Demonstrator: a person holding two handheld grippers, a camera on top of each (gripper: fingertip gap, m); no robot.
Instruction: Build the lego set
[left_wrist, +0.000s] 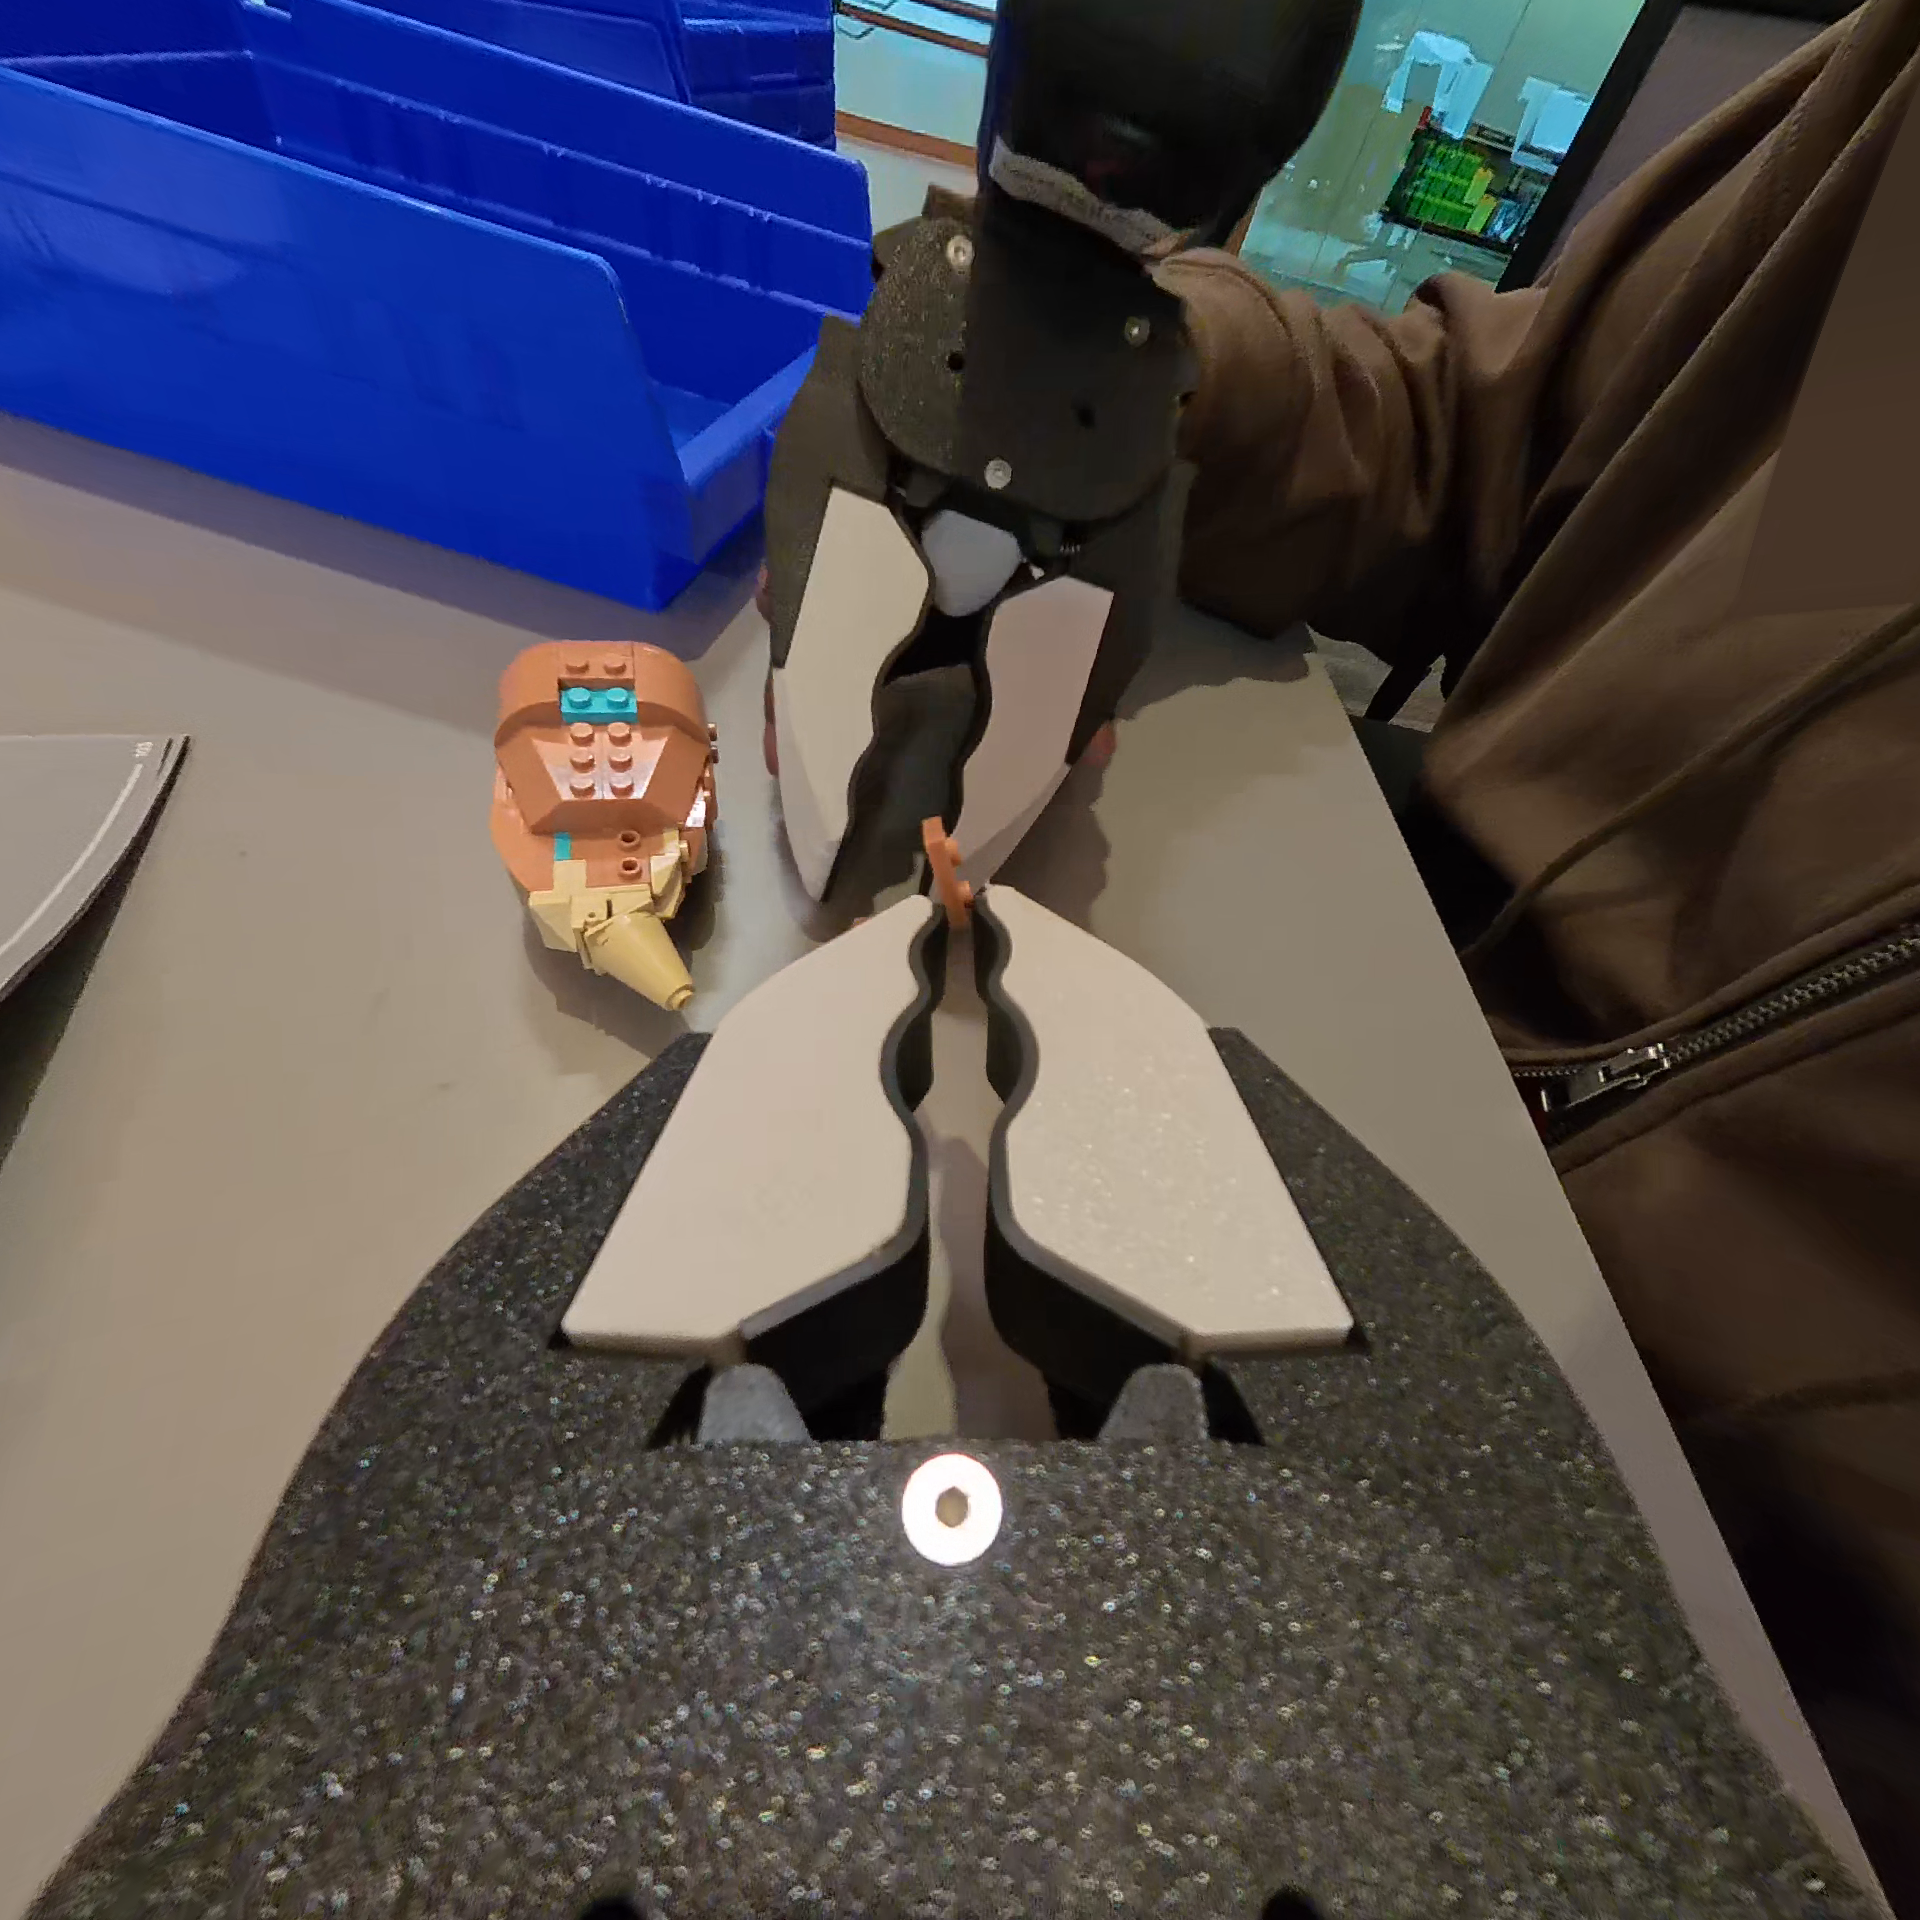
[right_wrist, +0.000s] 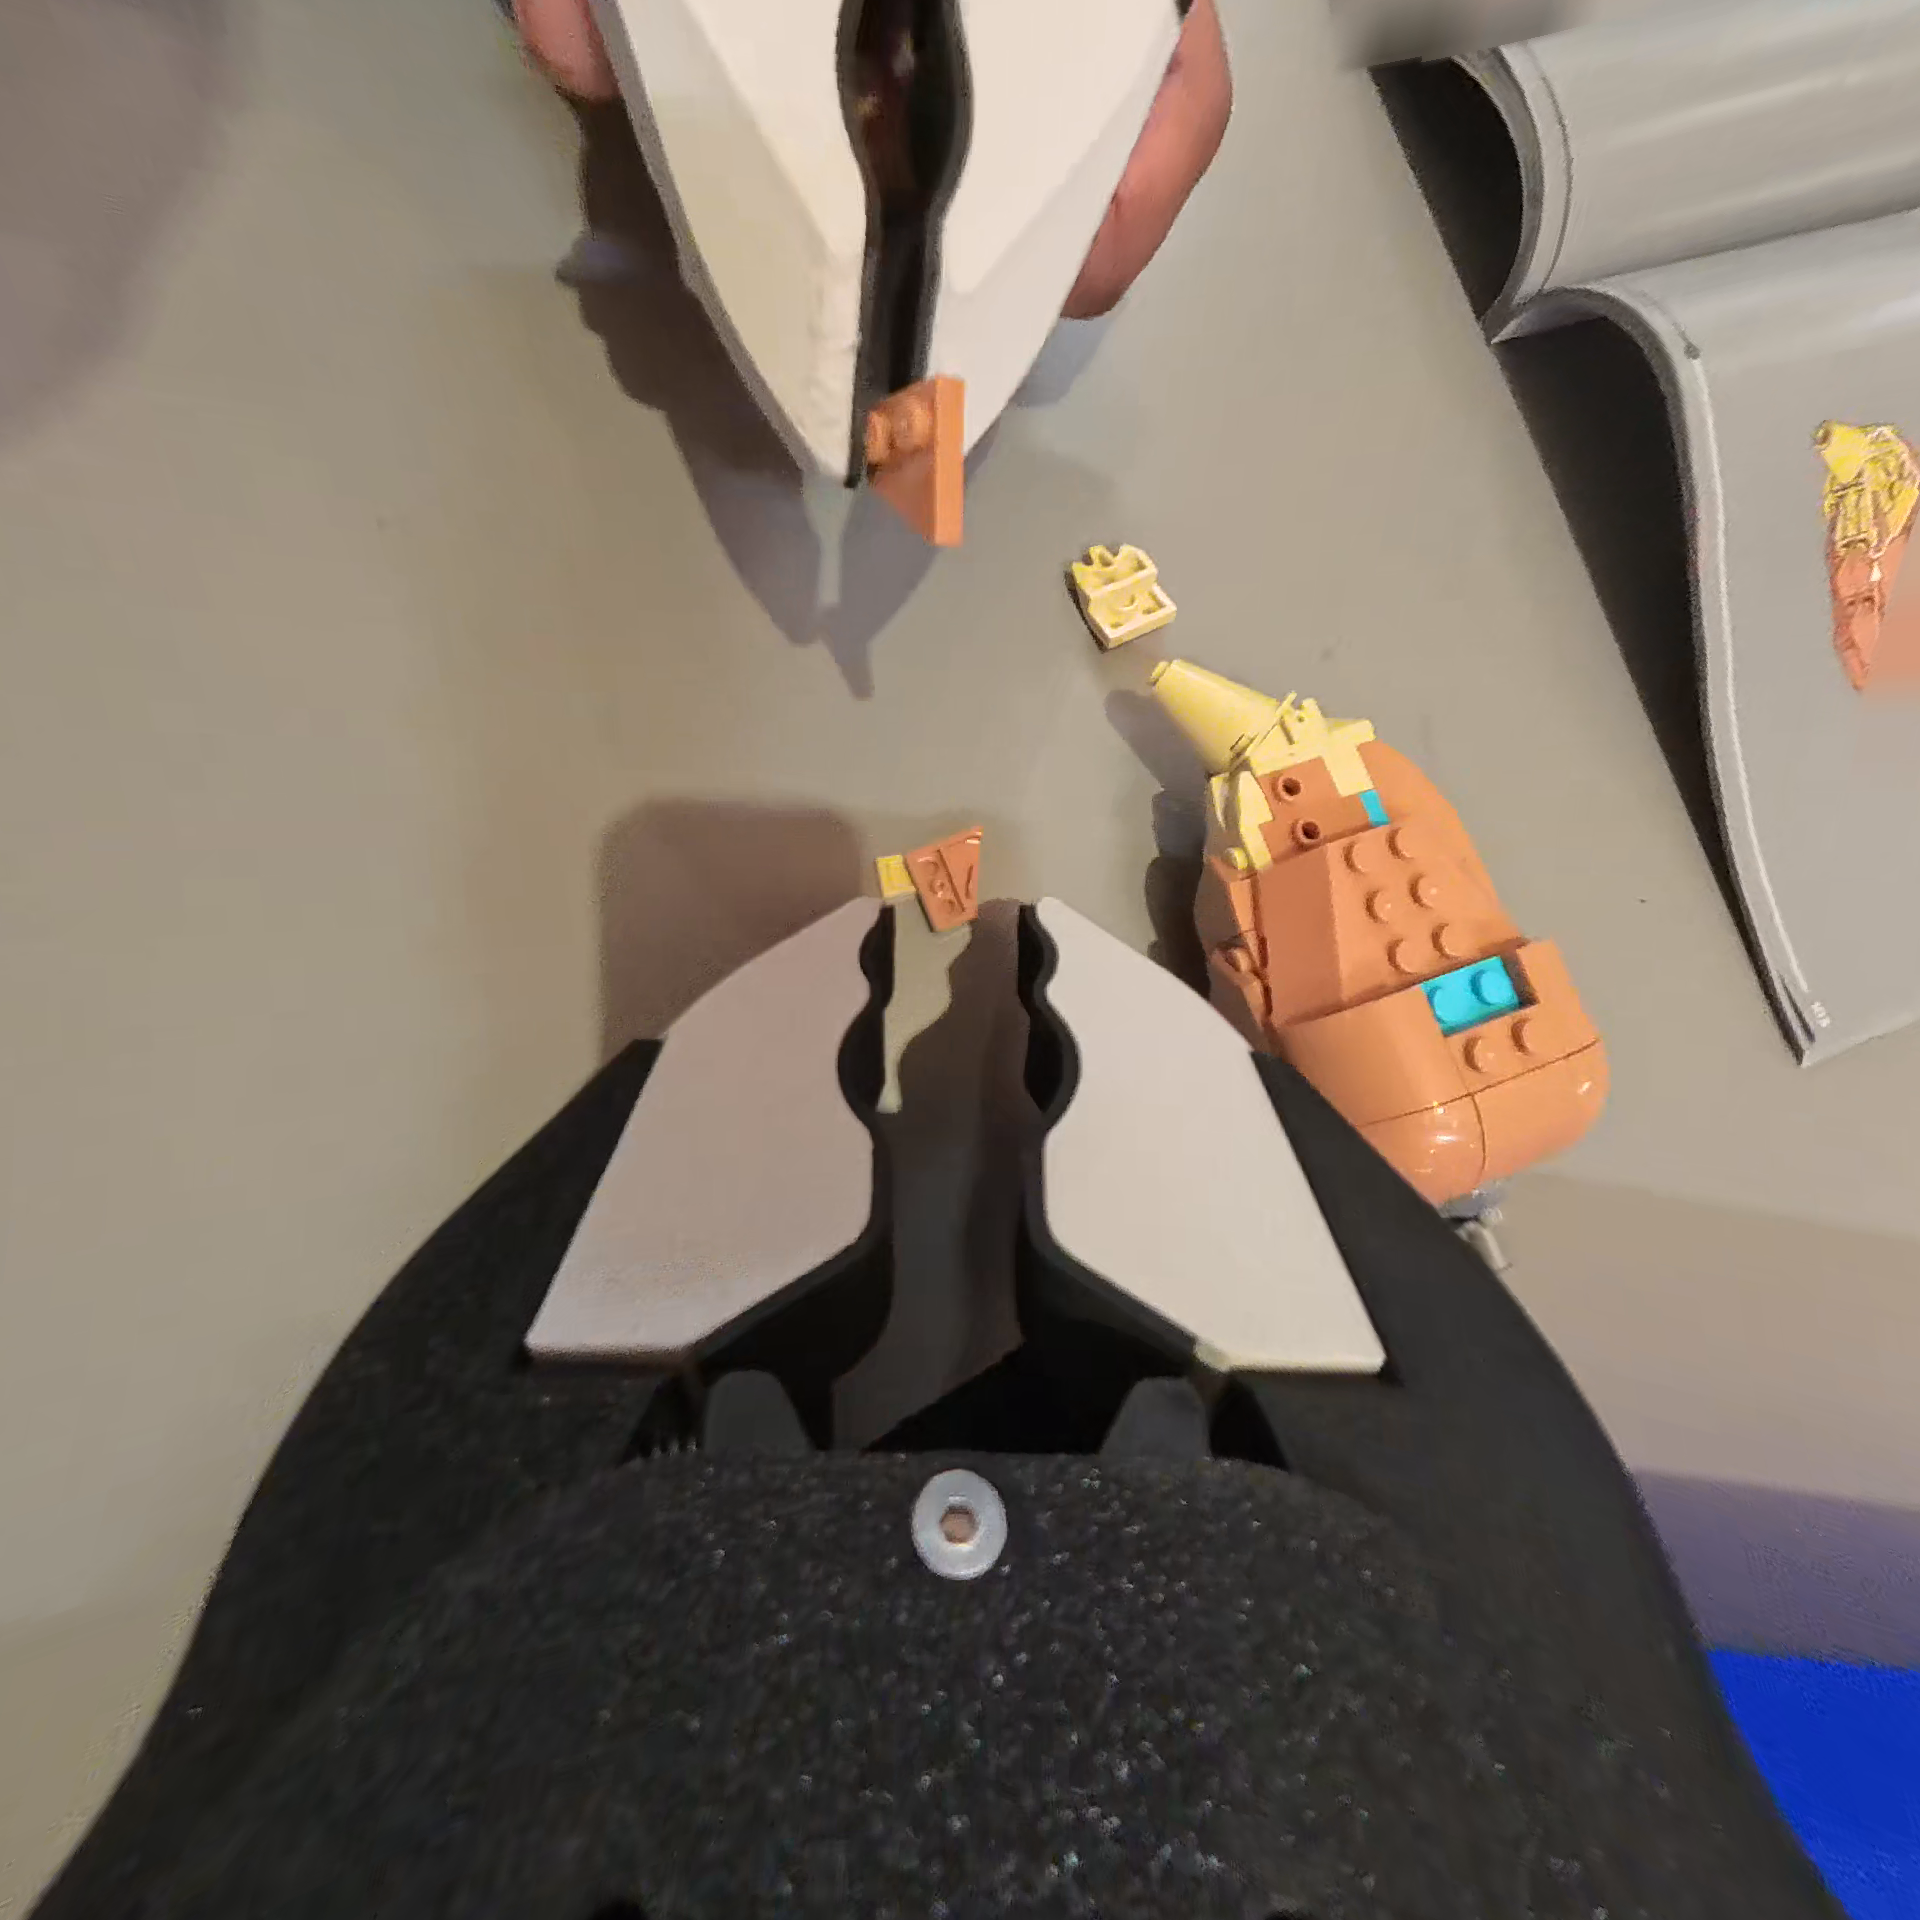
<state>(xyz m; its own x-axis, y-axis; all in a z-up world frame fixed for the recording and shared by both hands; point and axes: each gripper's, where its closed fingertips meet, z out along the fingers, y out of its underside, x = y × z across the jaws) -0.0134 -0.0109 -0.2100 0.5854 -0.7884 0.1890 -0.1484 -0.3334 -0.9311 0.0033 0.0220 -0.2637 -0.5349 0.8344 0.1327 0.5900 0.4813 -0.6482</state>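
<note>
My left gripper (left_wrist: 956, 904) is shut on a small orange wedge plate (left_wrist: 948, 868), held above the grey table. The right wrist view shows it too, with the plate (right_wrist: 920, 457) sticking out of the tips. My right gripper (right_wrist: 951, 914) is open and points down at the table, facing the left one. Just beyond its tips a second orange wedge plate (right_wrist: 945, 883), with a small yellow piece at its side, lies on the table. The part-built orange, tan and teal lego model (left_wrist: 597, 790) lies on its side, right of the right gripper (right_wrist: 1392, 956).
A loose tan bracket piece (right_wrist: 1122, 608) lies near the model's cone tip. An open instruction booklet (right_wrist: 1714, 312) lies beyond the model. Blue bins (left_wrist: 364, 260) stand at the back. A person's brown sleeve (left_wrist: 1558, 520) is at the table edge (left_wrist: 1455, 935). Some 7 centimeters of space lies between my two pairs of fingers.
</note>
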